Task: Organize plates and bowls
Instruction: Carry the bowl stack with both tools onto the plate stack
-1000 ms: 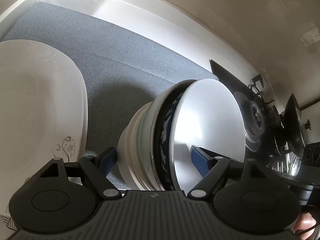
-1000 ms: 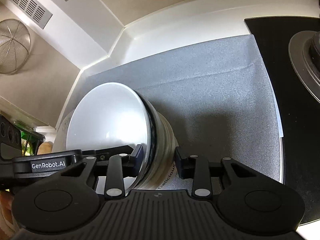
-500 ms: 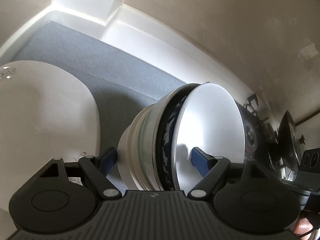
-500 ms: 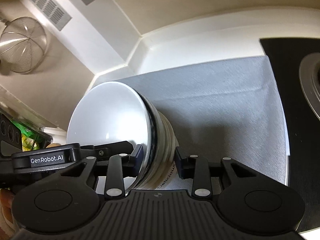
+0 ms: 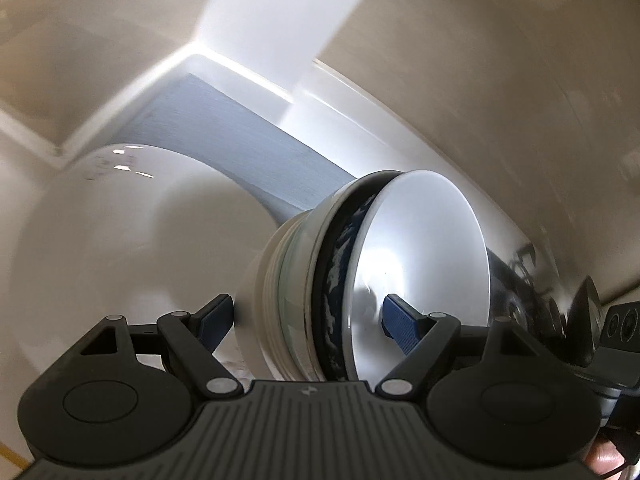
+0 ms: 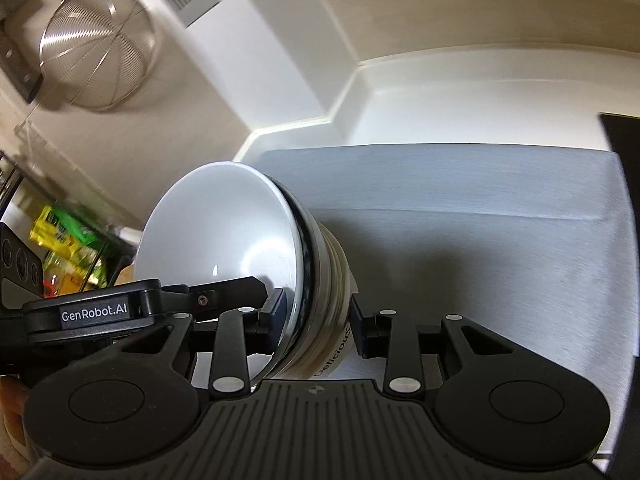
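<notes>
A stack of nested bowls [image 5: 360,280] fills the middle of both wrist views, held between two hand-held grippers and tipped on its side above a grey mat [image 6: 460,216]. The innermost bowl is plain white inside; the one under it shows a dark blue pattern along its rim, and the outer bowls are white (one carries printed lettering that reads "Delicious", seen only in the right wrist view).

The left gripper [image 5: 306,318] grips the stack: one blue-padded finger presses the outside of the outer bowls, the other reaches inside the top bowl against its inner wall.

The right gripper [image 6: 318,320] grips the same stack from the opposite side, with one finger inside the top bowl's rim and the other against the outer wall near the lettering. The left gripper's black body, labelled "GenRobot.AI", crosses the lower left of this view.

To the left of the stack in the left wrist view lies a large white plate [image 5: 120,240], resting on the grey mat. A dark stovetop [image 6: 628,200] borders the mat's right edge. On the wall at upper left of the right wrist view hangs a wire mesh strainer [image 6: 96,48].
</notes>
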Demonstrator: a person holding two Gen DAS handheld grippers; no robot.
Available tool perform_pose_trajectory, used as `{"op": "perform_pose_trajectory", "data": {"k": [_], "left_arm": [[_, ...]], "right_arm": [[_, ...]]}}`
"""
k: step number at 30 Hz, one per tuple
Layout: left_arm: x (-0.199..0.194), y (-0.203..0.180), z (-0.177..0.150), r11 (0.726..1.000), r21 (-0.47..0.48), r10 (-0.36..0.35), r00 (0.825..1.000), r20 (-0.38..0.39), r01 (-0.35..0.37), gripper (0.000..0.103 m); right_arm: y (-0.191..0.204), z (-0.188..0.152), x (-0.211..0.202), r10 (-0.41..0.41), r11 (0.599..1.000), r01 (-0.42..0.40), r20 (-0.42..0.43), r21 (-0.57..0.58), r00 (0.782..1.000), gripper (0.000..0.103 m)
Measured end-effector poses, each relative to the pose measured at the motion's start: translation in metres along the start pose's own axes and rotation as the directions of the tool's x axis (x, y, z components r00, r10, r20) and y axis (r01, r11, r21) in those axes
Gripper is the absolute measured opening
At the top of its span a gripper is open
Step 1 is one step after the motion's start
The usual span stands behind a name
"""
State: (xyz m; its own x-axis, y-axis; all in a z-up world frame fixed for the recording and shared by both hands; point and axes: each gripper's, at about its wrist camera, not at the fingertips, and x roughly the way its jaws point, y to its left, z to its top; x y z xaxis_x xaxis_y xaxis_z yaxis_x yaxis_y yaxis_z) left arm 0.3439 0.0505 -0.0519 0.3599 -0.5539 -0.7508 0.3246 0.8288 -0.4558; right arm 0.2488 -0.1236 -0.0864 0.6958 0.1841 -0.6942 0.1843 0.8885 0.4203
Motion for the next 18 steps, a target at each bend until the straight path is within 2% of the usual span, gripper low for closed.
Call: {"op": "perform_pose_trajectory", "data": {"k": [10,18], "left_arm": [[-0.024,0.063,0.015,0.991,-0.107,0.078,0.996,0.035,-0.074,0.085],[-0.018,0.104,0.022,0.98,-0.167,0.111,0.994,0.001,-0.109,0.085]], "right_arm": [[0.044,0.013,0.05,0.069,0.994,-0.075,-0.083,-0.077,0.994,0.036],[0.061,0.015,0.093,0.081,0.993,-0.093,-0.162,-0.071,0.984,0.036]]}}
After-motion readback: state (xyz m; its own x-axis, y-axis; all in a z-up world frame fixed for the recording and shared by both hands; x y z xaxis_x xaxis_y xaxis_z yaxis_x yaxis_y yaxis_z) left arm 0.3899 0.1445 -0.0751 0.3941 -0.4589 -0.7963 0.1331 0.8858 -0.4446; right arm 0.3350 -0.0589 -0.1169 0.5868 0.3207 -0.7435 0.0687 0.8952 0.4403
